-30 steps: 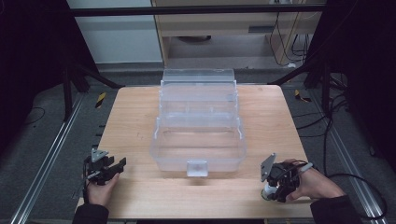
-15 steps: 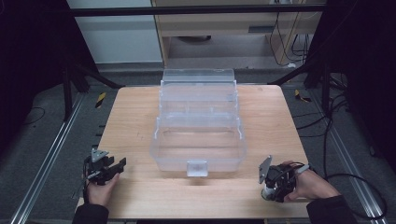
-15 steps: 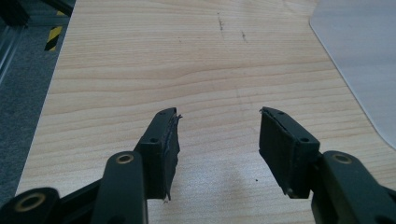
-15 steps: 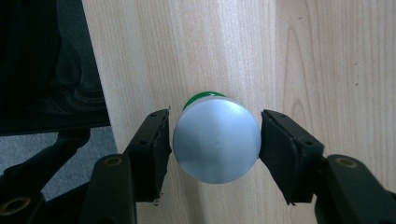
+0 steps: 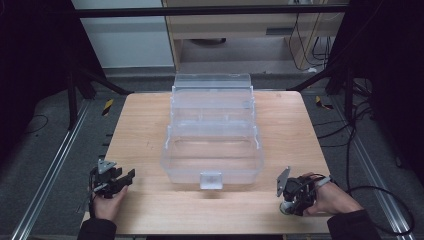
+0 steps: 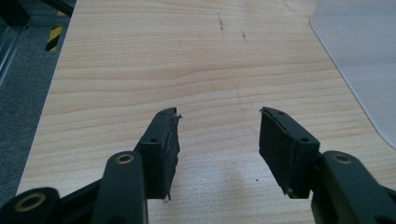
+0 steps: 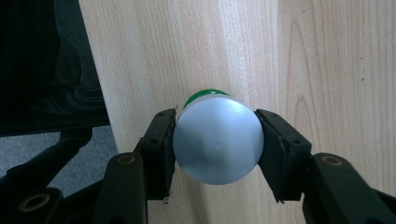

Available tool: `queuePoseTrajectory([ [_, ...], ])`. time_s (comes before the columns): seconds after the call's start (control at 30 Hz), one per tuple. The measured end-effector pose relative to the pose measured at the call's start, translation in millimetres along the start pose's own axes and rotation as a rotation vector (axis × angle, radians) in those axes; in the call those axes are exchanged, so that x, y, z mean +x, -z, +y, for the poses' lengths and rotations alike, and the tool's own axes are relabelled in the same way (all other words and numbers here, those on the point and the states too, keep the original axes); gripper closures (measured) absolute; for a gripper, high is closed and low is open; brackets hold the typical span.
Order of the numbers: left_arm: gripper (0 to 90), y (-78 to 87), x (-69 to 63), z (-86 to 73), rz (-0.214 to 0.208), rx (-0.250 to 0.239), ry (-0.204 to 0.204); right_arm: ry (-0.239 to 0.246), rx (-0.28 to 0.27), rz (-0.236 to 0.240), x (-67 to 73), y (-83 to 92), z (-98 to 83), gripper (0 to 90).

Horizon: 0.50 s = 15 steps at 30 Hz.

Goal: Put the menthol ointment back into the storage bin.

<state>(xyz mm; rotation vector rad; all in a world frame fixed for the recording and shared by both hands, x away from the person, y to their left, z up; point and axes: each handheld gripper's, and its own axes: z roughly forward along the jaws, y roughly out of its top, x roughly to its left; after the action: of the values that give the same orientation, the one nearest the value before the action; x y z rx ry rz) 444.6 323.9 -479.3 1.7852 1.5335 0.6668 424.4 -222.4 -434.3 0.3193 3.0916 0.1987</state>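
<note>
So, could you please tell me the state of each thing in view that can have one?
Right gripper: fingers have just been closing, now shut on the can, pointing down at the table's near right edge.
Can: upright on the table, silver top, green body, clamped on both sides.
Left gripper: open, nothing between its fingers.
Clear plastic box: lid open, tiers spread out, seemingly empty.
Table: bare wood.

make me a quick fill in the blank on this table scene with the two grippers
1. The right gripper has its jaws closed on a small container with a ____ round lid.
2. The left gripper holds ____ between its open jaws.
3. The clear plastic box stands on a ____ table.

Missing words: silver; nothing; wooden
</note>
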Motion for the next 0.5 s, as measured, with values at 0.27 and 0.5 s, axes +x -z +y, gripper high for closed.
queuePoseTrajectory([
  [0.27, 46.9, -0.2, 0.0, 0.0, 0.000, 0.001, 0.000, -0.018, -0.014, -0.008, -2.1, 7.4, 2.5, 50.3],
  [0.5, 47.0, -0.5, -0.3, 0.0, 0.000, 0.003, -0.002, -0.056, -0.038, -0.018, -8.4, 27.4, 8.9, 50.3],
])
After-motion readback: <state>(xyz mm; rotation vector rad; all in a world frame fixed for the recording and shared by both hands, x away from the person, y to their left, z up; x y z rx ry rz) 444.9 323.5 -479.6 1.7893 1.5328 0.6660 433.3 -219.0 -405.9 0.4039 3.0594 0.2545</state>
